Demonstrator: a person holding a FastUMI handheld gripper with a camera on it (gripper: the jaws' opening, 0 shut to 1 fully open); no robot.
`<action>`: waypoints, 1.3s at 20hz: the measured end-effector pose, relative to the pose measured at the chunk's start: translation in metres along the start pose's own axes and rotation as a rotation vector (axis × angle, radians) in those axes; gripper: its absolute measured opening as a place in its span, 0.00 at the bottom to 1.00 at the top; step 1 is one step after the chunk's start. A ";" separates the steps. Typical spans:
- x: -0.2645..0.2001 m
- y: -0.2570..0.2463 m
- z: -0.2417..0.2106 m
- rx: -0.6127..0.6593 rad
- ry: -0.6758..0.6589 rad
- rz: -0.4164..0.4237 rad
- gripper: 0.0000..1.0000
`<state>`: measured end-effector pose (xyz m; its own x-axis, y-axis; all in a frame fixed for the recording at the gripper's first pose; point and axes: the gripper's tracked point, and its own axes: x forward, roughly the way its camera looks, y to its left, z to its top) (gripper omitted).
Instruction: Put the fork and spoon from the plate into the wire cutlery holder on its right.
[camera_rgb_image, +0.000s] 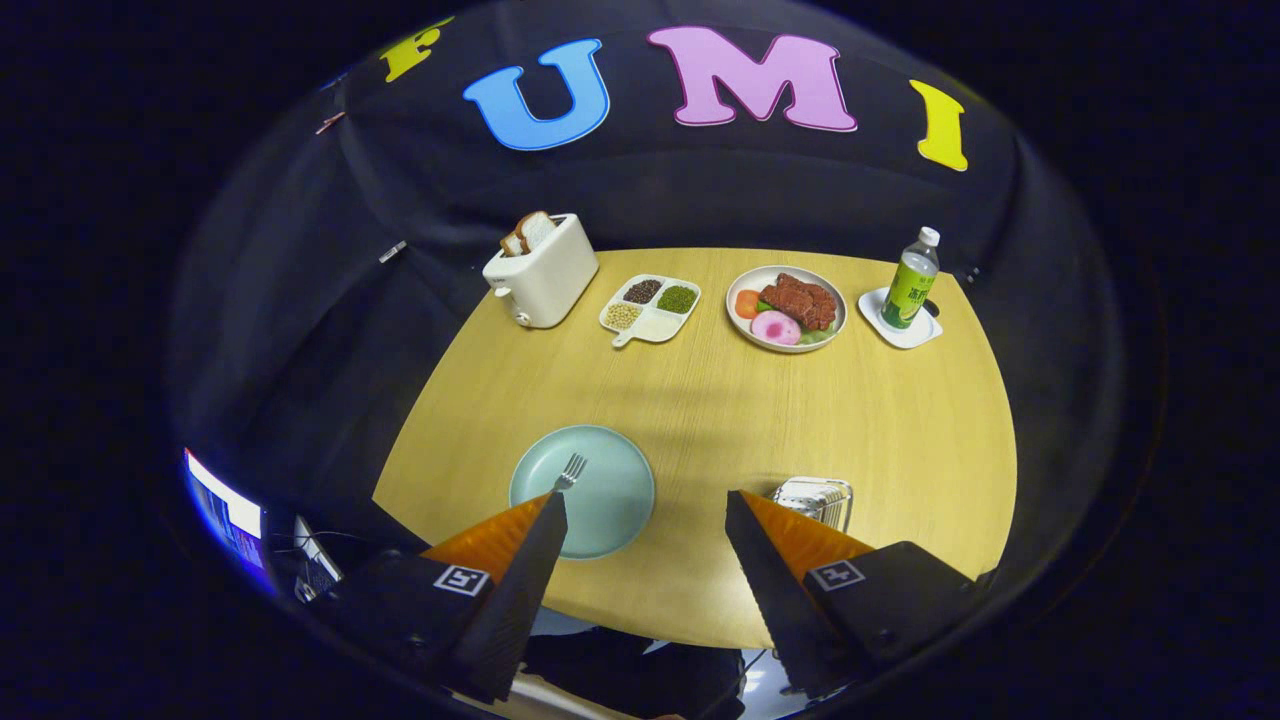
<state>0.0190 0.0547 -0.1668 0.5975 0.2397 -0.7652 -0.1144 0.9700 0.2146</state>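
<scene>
Spread gripper (645, 505) fingers flanking plate (600, 500), holder (815, 500).

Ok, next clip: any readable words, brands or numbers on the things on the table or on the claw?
None can be read.
Bottle label: print is there, too small and blurred to read.
Square markers on the claw: coded patterns, no words.
Screen beside the table: blurred, unreadable.
The claw is open over the near table edge, with the plate and wire holder just ahead of it.

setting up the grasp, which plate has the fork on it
The plain green plate just ahead of the open fingers holds the fork; the far plate holds food.
</scene>
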 end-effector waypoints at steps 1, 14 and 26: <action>0.008 0.009 -0.004 0.020 -0.001 0.008 0.99; 0.136 0.086 -0.070 0.134 0.226 0.005 1.00; 0.208 0.105 -0.126 0.142 0.362 -0.111 0.99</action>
<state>0.0314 0.2118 -0.3804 0.2790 0.1575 -0.9473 0.0612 0.9815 0.1812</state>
